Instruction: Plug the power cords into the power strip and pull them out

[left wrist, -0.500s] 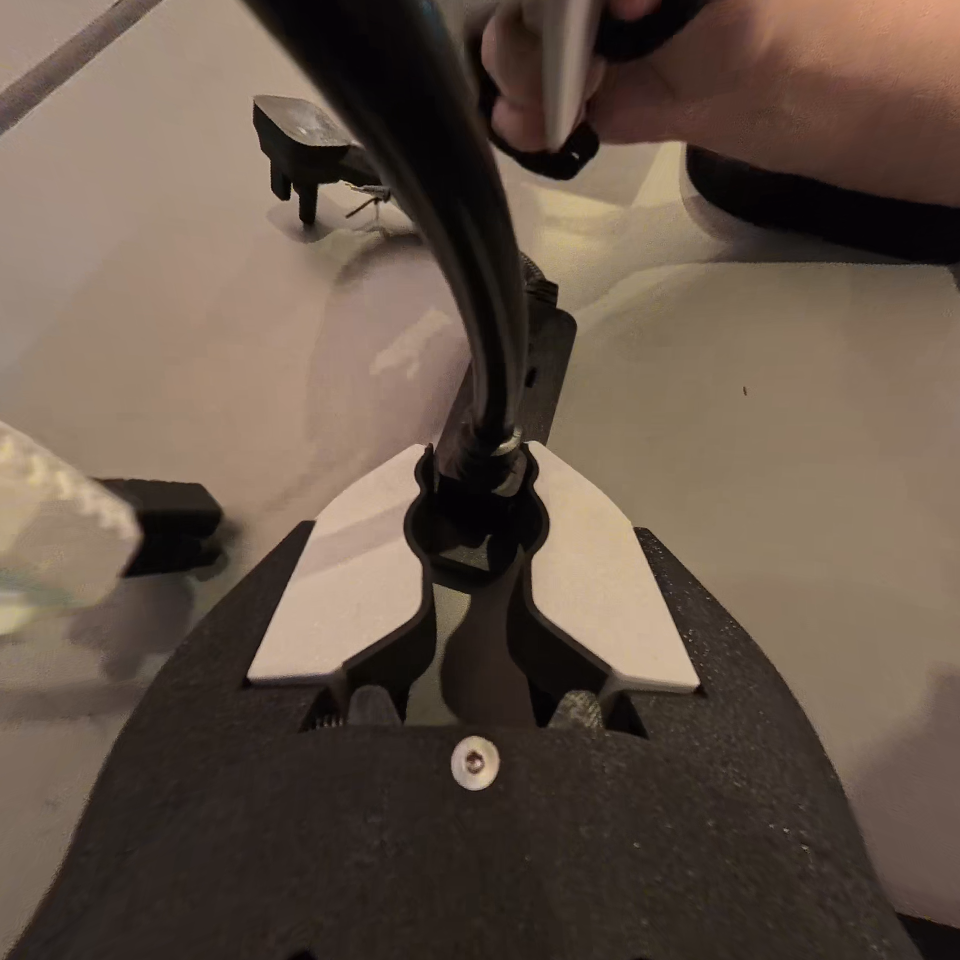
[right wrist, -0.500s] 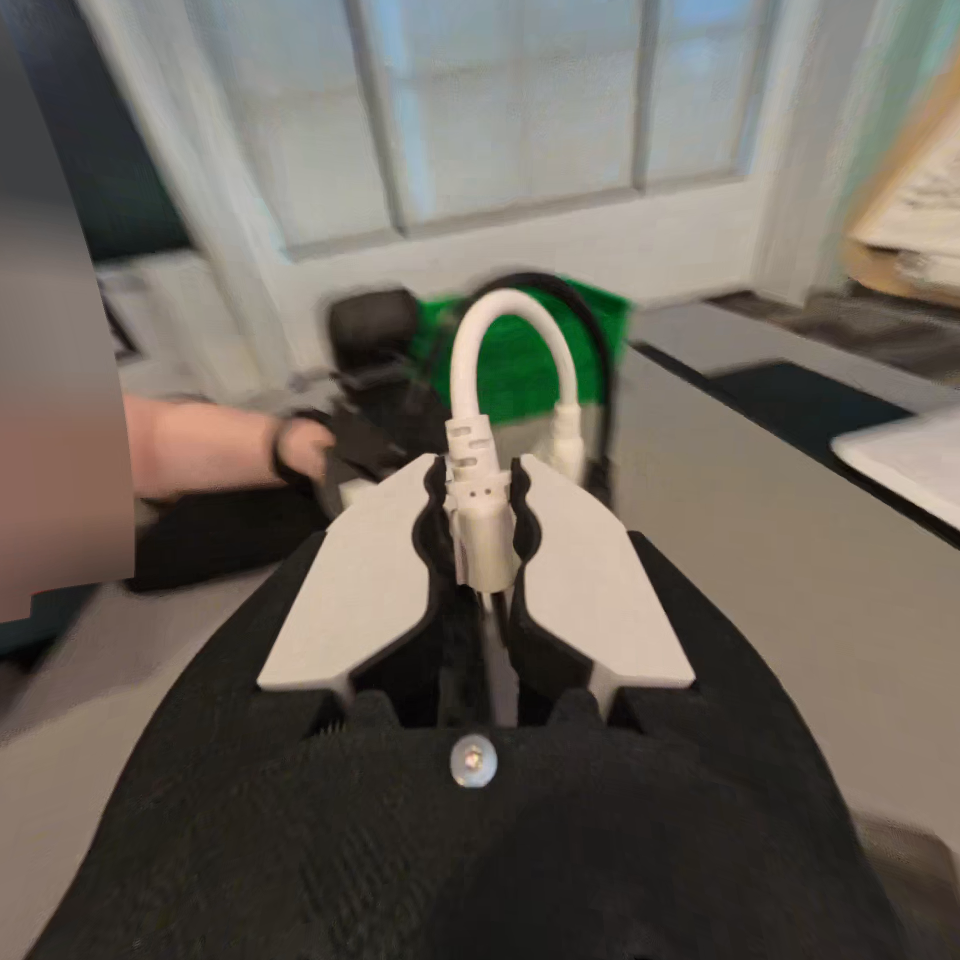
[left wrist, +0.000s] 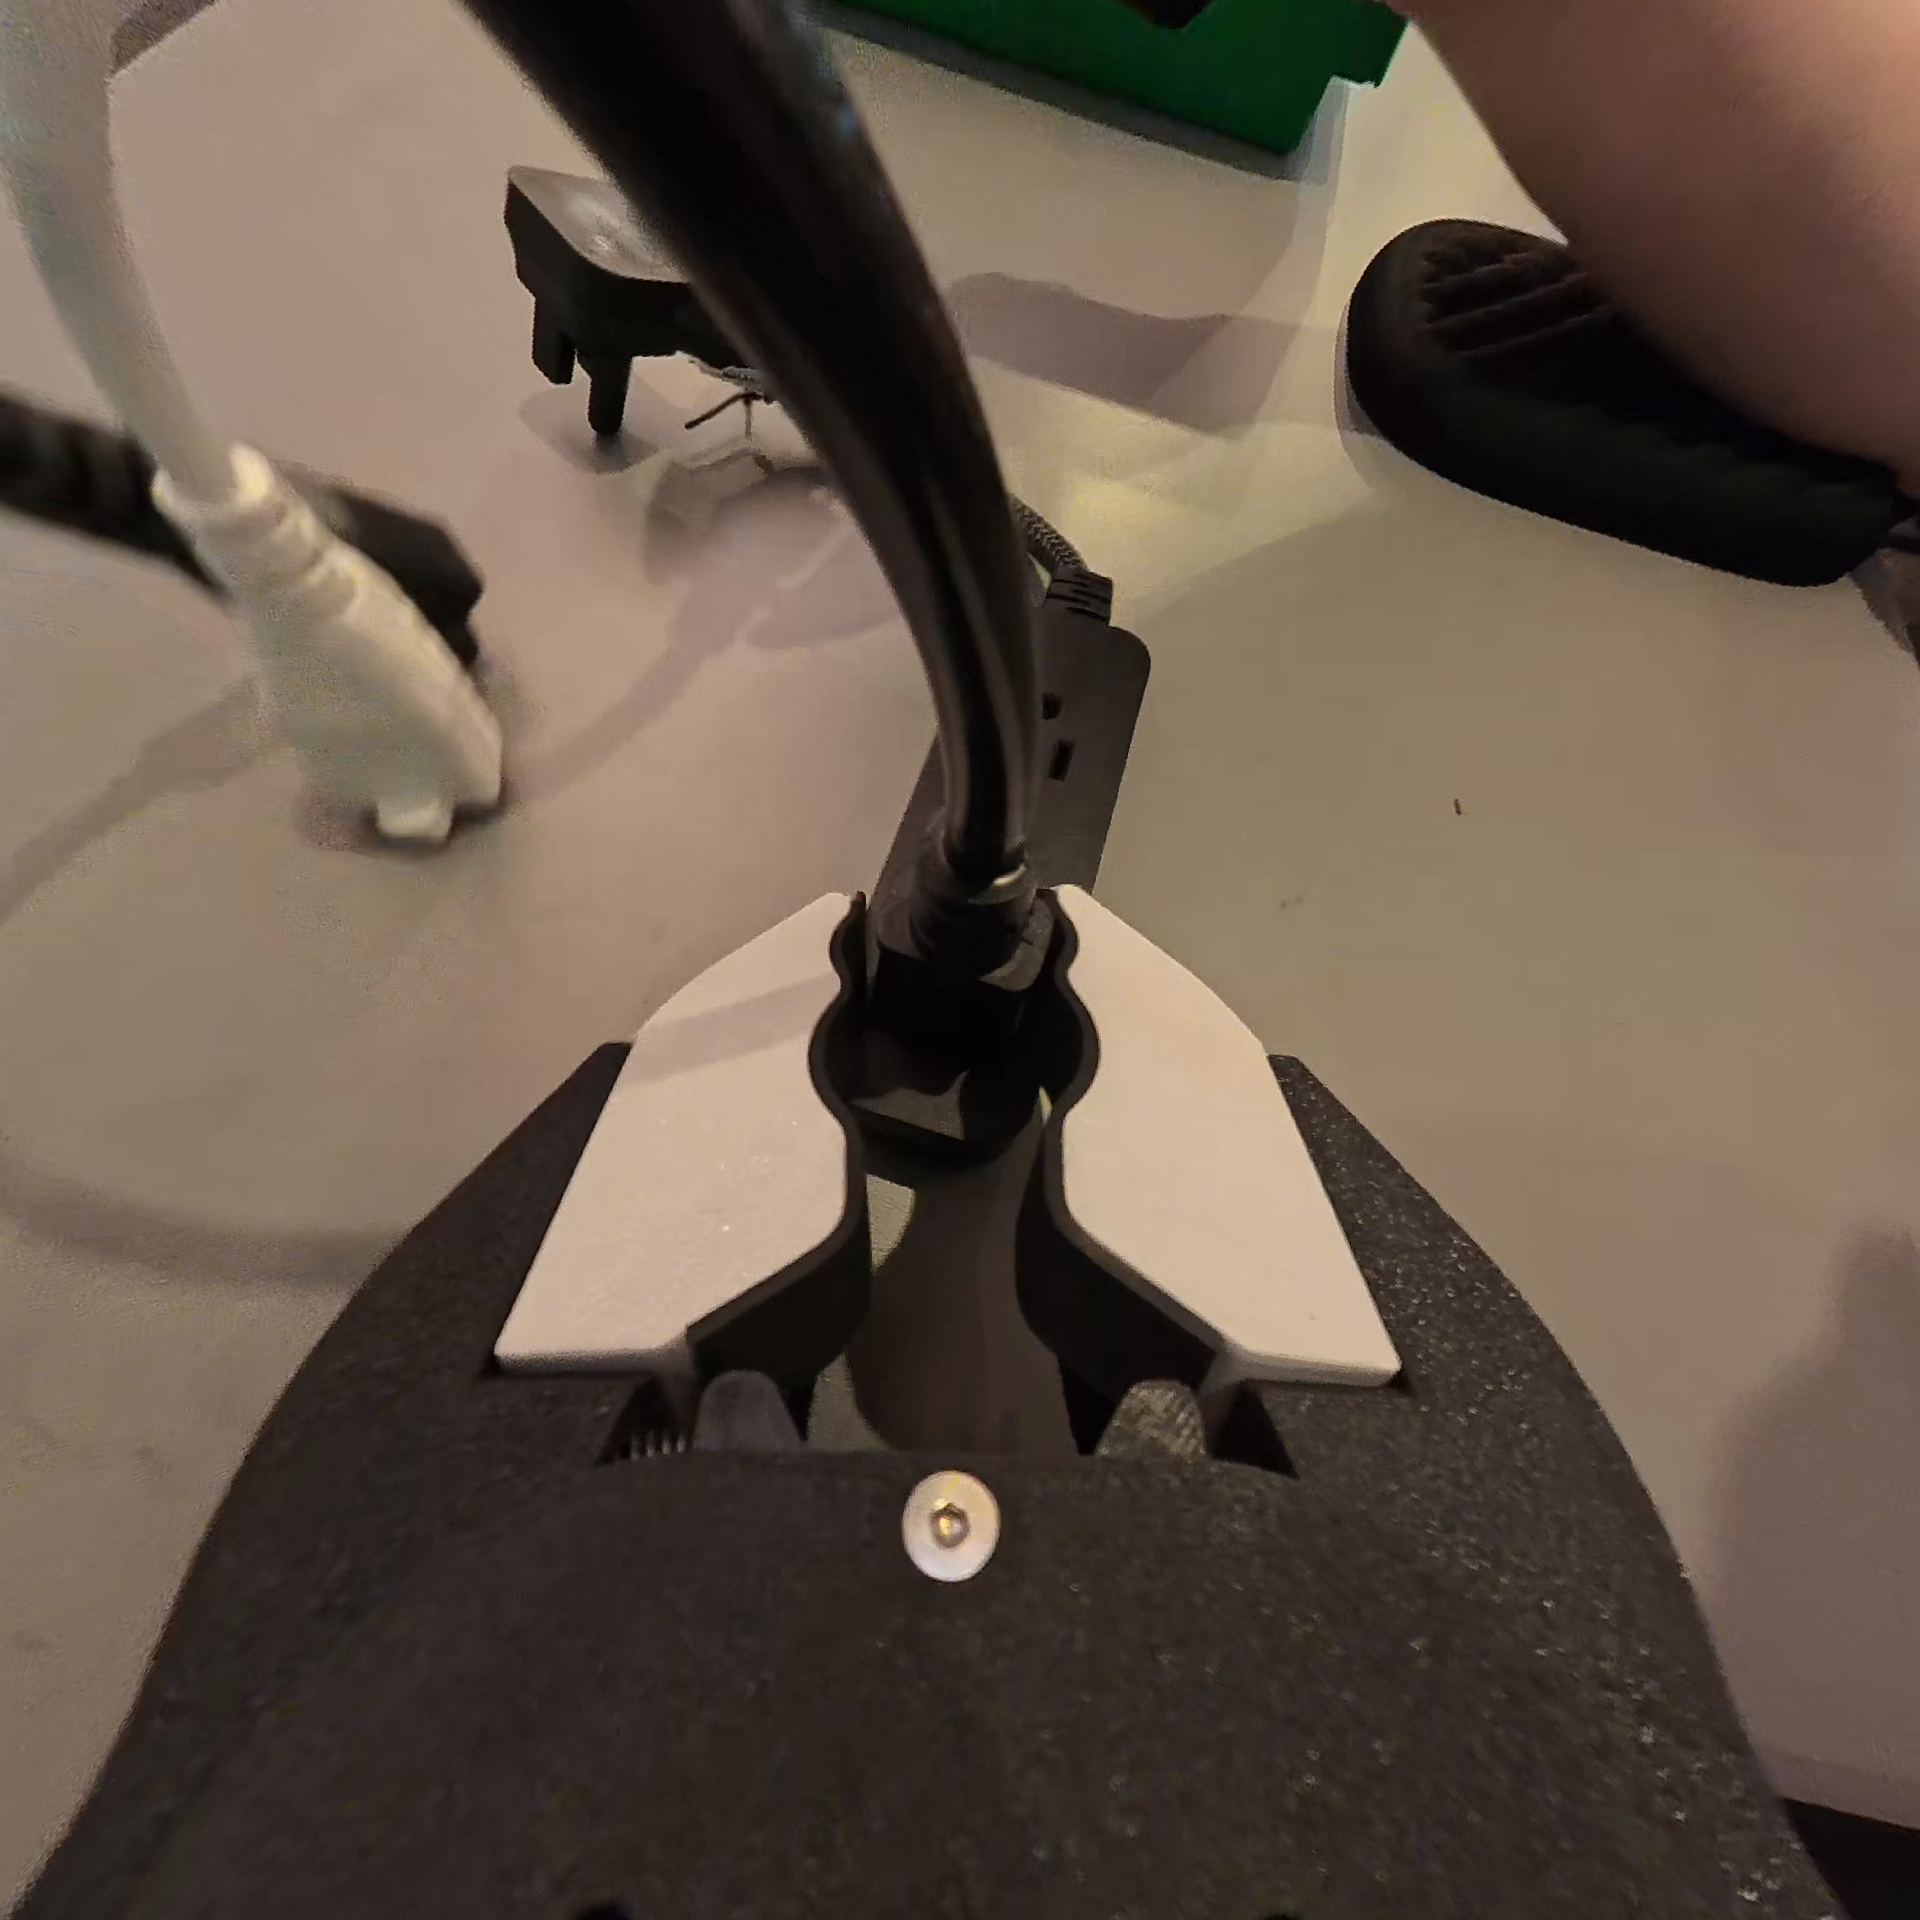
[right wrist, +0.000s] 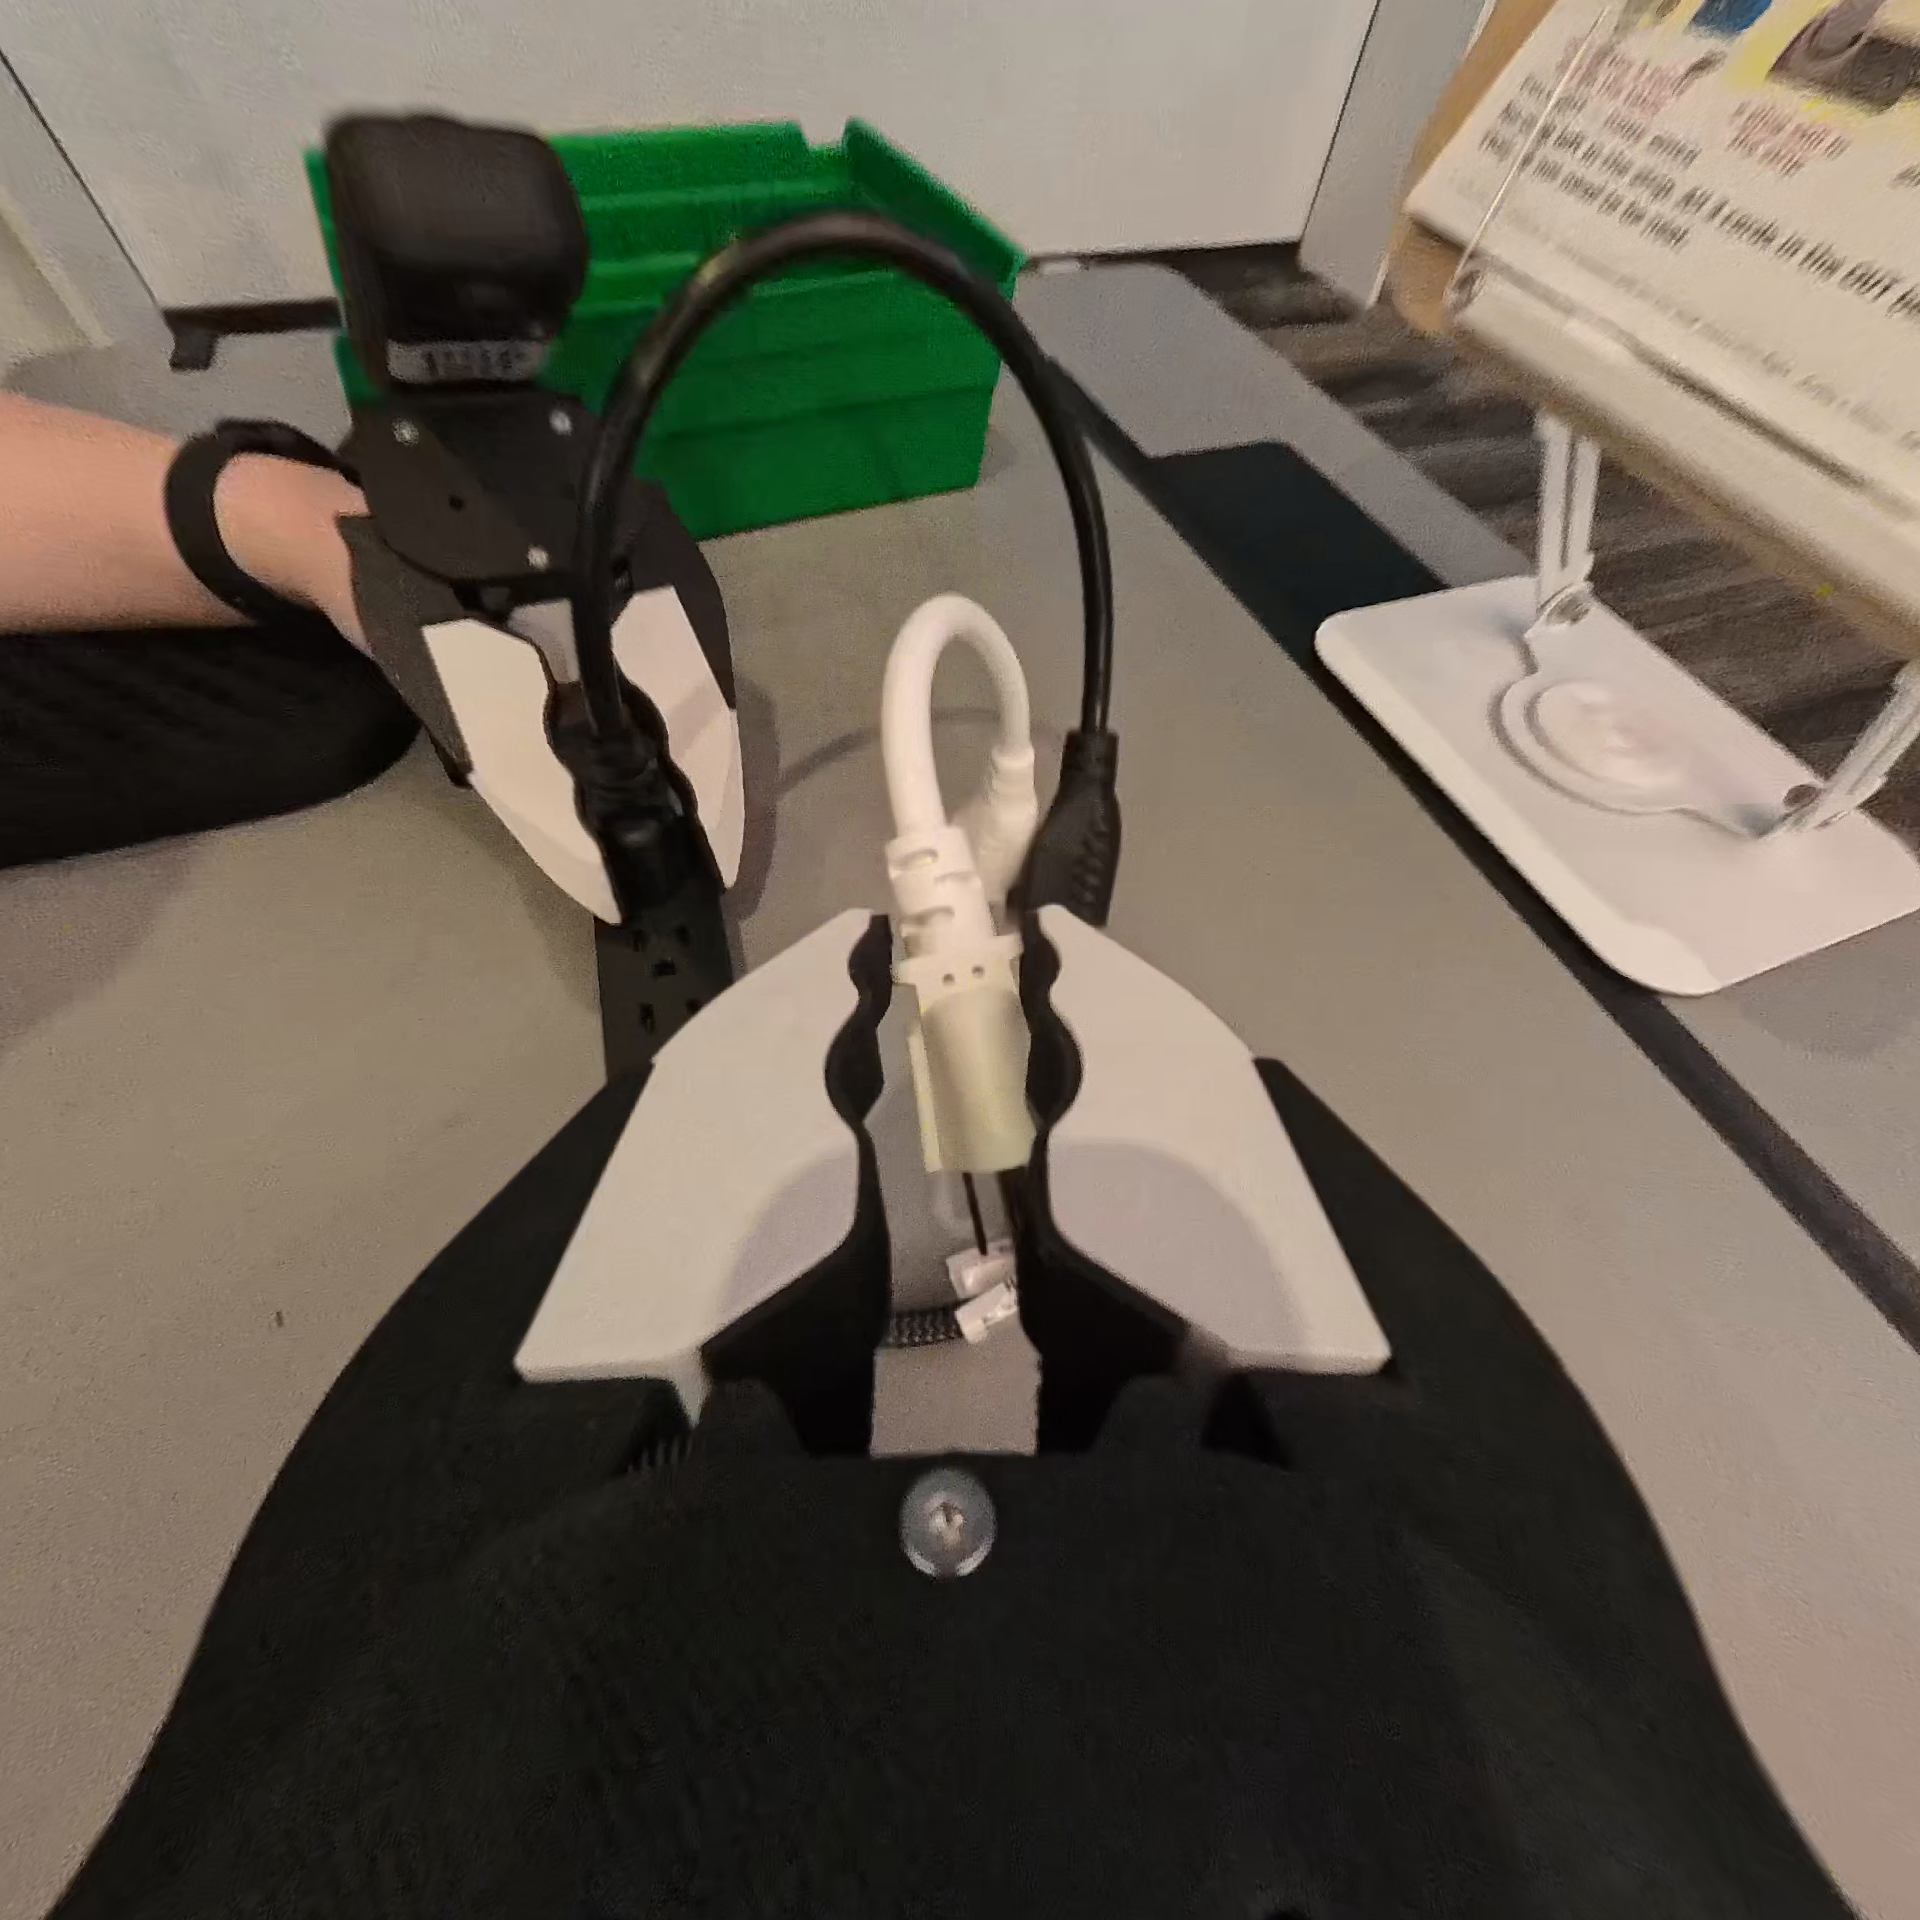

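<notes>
Left gripper (left wrist: pixel 954 935): we see its white fingers clamped on the black plug (left wrist: pixel 940 1049), seated on the black power strip (left wrist: pixel 1081 727); the prongs are hidden.
Right gripper (right wrist: pixel 956 935): pinching the white plug (right wrist: pixel 971 1070), prongs bare above the grey table (right wrist: pixel 260 1091).
Black cord (right wrist: pixel 831 270): glossy arch, far end lying loose.
Green bin (right wrist: pixel 810 343): ribbed plastic, blurred.

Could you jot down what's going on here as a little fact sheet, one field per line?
Left gripper: shut on black plug, at the black power strip
Right gripper: shut on white plug, held above the table
Cords: both short, looping up; far ends rest on the table
Behind: green bin
Right side: white stand holding a printed sheet
</notes>
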Demonstrator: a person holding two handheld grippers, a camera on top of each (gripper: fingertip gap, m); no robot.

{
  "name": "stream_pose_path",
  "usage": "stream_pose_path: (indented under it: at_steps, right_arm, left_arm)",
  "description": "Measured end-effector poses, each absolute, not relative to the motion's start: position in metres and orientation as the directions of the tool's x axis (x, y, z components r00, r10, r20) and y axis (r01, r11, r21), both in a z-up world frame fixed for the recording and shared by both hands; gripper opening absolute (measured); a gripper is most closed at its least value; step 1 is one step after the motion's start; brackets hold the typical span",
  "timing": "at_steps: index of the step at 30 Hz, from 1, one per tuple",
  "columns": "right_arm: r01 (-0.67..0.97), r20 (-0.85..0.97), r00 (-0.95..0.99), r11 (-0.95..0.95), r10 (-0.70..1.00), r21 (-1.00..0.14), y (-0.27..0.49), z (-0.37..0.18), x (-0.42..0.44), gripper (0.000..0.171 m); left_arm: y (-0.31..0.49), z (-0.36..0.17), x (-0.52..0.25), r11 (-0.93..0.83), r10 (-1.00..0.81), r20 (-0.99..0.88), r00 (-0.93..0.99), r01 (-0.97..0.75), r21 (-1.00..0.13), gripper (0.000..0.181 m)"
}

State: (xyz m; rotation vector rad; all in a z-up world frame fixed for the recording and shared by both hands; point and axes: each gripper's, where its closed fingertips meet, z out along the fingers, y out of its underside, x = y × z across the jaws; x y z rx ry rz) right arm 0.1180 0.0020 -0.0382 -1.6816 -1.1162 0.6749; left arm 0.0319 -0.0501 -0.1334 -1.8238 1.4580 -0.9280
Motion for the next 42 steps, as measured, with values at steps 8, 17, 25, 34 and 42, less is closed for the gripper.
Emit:
stream_pose_path:
  at_steps: [8,17,25,34,42]
  right_arm:
    - [0.385,0.144,0.404,-0.025,0.904,-0.922,-0.036,0.013,0.122,0.024]
    - [0.369,0.188,0.555,-0.037,0.811,-0.929,-0.104,0.069,0.186,0.024]
    - [0.536,0.434,0.785,-0.135,0.442,-0.833,-0.082,0.118,0.371,0.024]
    - [0.483,0.178,0.871,-0.726,0.459,-0.490,-0.046,-0.105,0.465,0.025]
    - [0.465,0.228,0.883,-0.697,0.411,-0.546,-0.052,-0.089,0.468,0.041]
  left_arm:
    - [-0.050,-0.133,0.031,-0.196,-0.980,0.140,0.142,-0.545,-0.815,0.030]
    - [-0.050,-0.133,0.031,-0.198,-0.980,0.144,0.140,-0.545,-0.814,0.031]
    - [-0.050,-0.133,0.031,-0.205,-0.978,0.152,0.141,-0.544,-0.814,0.030]
    - [-0.052,-0.133,0.030,-0.206,-0.978,0.153,0.141,-0.544,-0.813,0.031]
    - [-0.068,-0.121,0.026,-0.333,-0.930,0.361,0.069,-0.575,-0.747,0.035]
